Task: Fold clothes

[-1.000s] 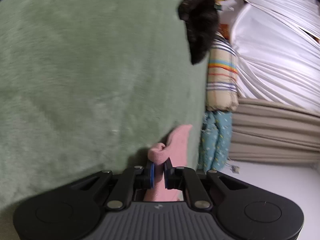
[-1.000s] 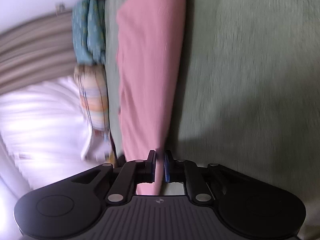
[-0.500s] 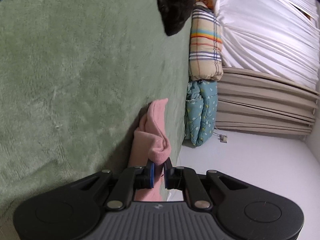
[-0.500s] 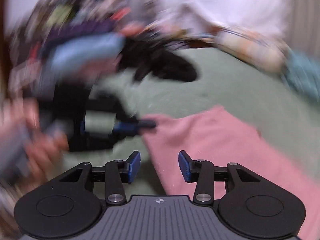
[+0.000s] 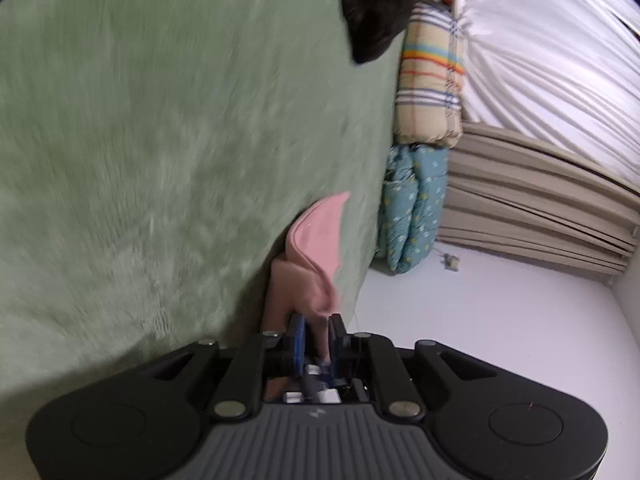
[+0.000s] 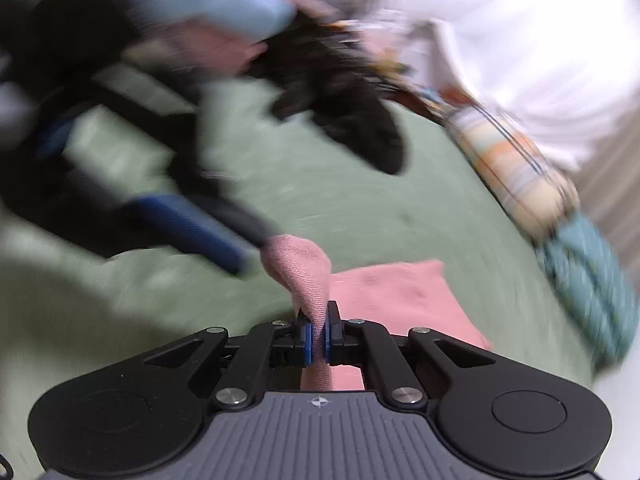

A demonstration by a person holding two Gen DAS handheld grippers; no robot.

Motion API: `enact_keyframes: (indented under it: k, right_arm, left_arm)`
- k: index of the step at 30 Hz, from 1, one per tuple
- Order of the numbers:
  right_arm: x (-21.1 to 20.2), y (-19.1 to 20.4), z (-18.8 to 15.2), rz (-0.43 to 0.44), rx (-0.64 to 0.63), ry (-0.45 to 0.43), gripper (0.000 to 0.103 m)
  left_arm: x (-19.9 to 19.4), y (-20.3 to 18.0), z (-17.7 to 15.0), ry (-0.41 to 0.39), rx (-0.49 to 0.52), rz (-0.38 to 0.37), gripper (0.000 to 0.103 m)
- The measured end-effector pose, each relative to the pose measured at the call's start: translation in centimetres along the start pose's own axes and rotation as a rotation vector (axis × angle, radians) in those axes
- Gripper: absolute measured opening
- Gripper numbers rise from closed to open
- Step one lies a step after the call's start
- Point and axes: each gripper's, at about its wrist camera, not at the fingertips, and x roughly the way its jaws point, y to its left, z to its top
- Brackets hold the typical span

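pink garment lies on the green fleece blanket, near its edge, one end raised off the surface. right gripper has its jaws closed tight on a pinched ridge of the cloth; left gripper likewise clamps a bunched fold between its pads. two grips on one end probably serve to lift and carry it over for a fold. black garment lies well apart, further up the blanket. striped pillow and teal quilt sit at the blanket's edge. right view is blurred.
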Motion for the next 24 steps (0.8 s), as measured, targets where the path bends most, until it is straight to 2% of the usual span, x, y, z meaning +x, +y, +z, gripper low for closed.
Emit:
enact_keyframes:
  k: [3,5,8,11,13,15,16,17,18,19,20,21,22,23,24]
  right_arm:
    - [-3.6,-6.8,-0.5,-0.004,0.372,-0.095,0.004]
    - [-8.0,-12.1,-2.9,-0.077,0.626,-0.205,0.004]
    - [-12.3,-15.7,-9.6,-0.211,0.901,-0.281,0.004]
    - [-15.6,-18.0,-17.1,-0.335,1.155,-0.319,0.004]
    - [-15.6,-18.0,-22.9,-0.351,1.339,-0.280,0.004]
    - [-15.1,-17.4,-28.0,-0.340,1.505,-0.237,0.004]
    - [-15.0,-17.1,-29.3,-0.329,1.542,-0.245,0.005]
    - [-14.9,-16.9,-30.2,-0.306,1.575,-0.265,0.005]
    - [-15.0,-17.0,-30.9,-0.272,1.603,-0.299,0.009]
    - [-15.1,-17.1,-31.4,-0.241,1.631,-0.327,0.012]
    - [-15.2,-17.4,-31.8,-0.211,1.666,-0.353,0.020]
    - [-15.3,-17.8,-32.3,-0.176,1.710,-0.387,0.036]
    - [-15.3,-18.0,-32.4,-0.155,1.740,-0.412,0.039]
    - [-15.2,-18.4,-32.4,-0.155,1.757,-0.424,0.039]
    - [-15.4,-18.8,-32.3,-0.157,1.765,-0.427,0.037]
  left_arm:
    - [-0.6,-1.0,0.2,-0.008,0.036,0.018,0.026]
    - [-0.3,-1.3,-0.2,0.001,0.047,0.023,0.027]
    - [1.2,-1.6,-1.4,0.041,0.082,0.037,0.029]
    - [3.8,-1.9,-3.7,0.107,0.143,0.087,0.032]
    - [6.1,-2.6,-6.1,0.169,0.231,0.137,0.033]
    - [8.7,-4.2,-10.1,0.249,0.455,0.225,0.033]
    - [9.2,-4.4,-11.1,0.262,0.502,0.242,0.034]
    - [10.1,-5.0,-12.9,0.287,0.594,0.273,0.035]
    - [11.1,-5.4,-15.0,0.319,0.699,0.303,0.036]
    - [11.5,-5.4,-15.7,0.329,0.729,0.311,0.036]
    - [12.1,-5.6,-16.9,0.339,0.783,0.329,0.036]
    - [12.7,-5.7,-18.1,0.347,0.851,0.345,0.036]
    - [13.4,-5.9,-19.3,0.354,0.918,0.361,0.036]
    - [13.5,-5.9,-19.7,0.354,0.942,0.367,0.036]
    - [13.8,-6.1,-20.9,0.350,1.036,0.389,0.036]
